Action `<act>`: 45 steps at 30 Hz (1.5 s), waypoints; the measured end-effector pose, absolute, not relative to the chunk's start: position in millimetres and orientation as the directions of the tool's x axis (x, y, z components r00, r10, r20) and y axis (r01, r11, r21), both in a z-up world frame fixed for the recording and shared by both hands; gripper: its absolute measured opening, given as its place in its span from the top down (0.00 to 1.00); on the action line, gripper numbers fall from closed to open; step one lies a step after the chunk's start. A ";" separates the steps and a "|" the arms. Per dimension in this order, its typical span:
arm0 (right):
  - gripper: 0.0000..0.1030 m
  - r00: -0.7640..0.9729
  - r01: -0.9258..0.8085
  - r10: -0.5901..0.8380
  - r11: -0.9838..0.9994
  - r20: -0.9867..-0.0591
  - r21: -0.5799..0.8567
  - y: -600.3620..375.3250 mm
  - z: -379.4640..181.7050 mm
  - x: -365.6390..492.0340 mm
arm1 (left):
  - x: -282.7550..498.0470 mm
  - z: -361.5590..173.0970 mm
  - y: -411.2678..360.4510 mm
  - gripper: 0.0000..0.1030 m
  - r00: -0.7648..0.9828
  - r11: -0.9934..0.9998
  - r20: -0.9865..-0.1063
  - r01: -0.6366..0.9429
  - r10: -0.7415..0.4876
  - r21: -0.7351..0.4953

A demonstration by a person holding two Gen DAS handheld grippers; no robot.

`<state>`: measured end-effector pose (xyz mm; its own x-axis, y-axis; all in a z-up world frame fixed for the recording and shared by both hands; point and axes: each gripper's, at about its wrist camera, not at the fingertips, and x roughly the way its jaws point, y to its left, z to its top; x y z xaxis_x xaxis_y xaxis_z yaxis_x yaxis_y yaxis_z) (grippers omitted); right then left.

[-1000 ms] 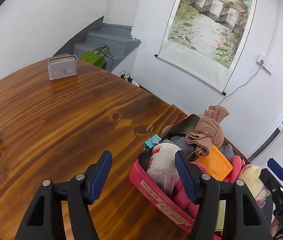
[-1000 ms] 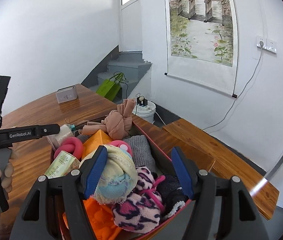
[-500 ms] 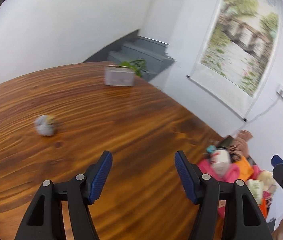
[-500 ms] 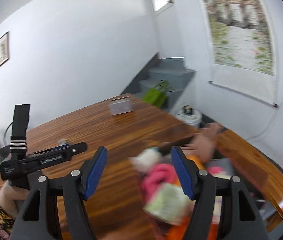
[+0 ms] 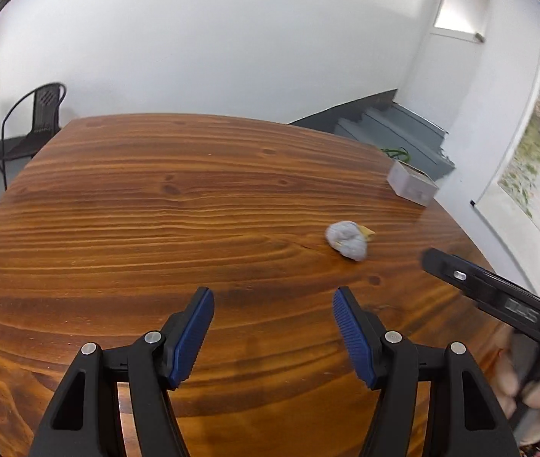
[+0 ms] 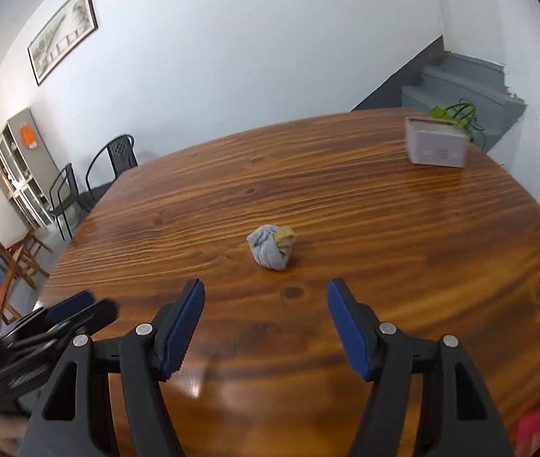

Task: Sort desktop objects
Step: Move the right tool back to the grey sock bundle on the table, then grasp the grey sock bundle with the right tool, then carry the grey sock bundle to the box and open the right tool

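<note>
Wooden table (image 6: 384, 228) under both your grippers, and a balled-up grey sock (image 6: 271, 247) sits alone out in the middle of it, well clear of every edge. Your right gripper (image 6: 266, 327) hangs just short of the sock, fingers spread, nothing between them. Your left gripper (image 5: 273, 333) hovers beside it, spread and empty too. Grey box (image 6: 437, 144) near the far right corner.

Balled sock (image 6: 271, 246) mid-table (image 6: 384, 228), box (image 6: 436, 144) behind, near far edge.
</note>
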<state>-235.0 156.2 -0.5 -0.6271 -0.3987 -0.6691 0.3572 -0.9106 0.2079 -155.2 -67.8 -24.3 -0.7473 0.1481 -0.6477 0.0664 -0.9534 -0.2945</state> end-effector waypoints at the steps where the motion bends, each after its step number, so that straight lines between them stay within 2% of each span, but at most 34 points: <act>1: 0.31 -0.616 0.359 -0.393 -0.912 -0.683 0.201 148.2 -7.1 -248.2 | -157.6 -26.9 -69.6 0.35 -0.743 -0.952 -0.652 0.072 0.148 -0.299; 9: 0.31 -0.596 0.334 -0.310 -0.935 -0.741 0.122 119.1 -42.3 -309.8 | -169.9 -43.1 -65.5 0.35 -0.701 -0.954 -0.694 0.069 0.162 -0.292; 12: 0.46 -0.583 0.341 -0.301 -0.934 -0.755 0.109 115.9 -46.6 -319.3 | -171.7 -47.0 -62.8 0.35 -0.694 -0.956 -0.702 0.068 0.160 -0.285; 15: 0.52 -0.557 0.341 -0.322 -0.929 -0.765 0.143 115.8 -52.1 -321.9 | -171.5 -50.0 -61.8 0.35 -0.686 -0.954 -0.709 0.074 0.163 -0.291; 21: 0.56 -0.567 0.336 -0.337 -0.928 -0.752 0.163 130.8 -41.9 -295.6 | -168.7 -47.8 -58.4 0.35 -0.688 -0.952 -0.704 0.063 0.176 -0.300; 30: 0.56 -0.681 0.270 -0.310 -0.948 -0.664 0.166 202.1 5.5 -197.2 | -155.6 -31.7 -24.4 0.35 -0.700 -0.953 -0.672 -0.041 0.242 -0.301; 34: 0.56 -0.757 0.187 -0.247 -0.969 -0.605 0.162 260.3 33.3 -143.0 | -146.2 -26.9 -2.0 0.35 -0.694 -0.953 -0.668 -0.097 0.271 -0.286; 38: 0.56 -0.817 0.059 -0.122 -0.990 -0.563 0.129 322.4 58.0 -95.7 | -139.1 -23.4 13.9 0.35 -0.686 -0.947 -0.664 -0.128 0.299 -0.295; 42: 0.56 -0.831 -0.087 0.024 -0.992 -0.556 0.088 373.8 67.9 -69.0 | -128.3 -16.5 30.9 0.35 -0.686 -0.942 -0.653 -0.160 0.322 -0.296; 45: 0.56 -0.813 -0.155 0.078 -0.984 -0.577 0.085 399.8 62.7 -58.8 | -118.8 -10.1 44.2 0.35 -0.686 -0.935 -0.641 -0.189 0.344 -0.299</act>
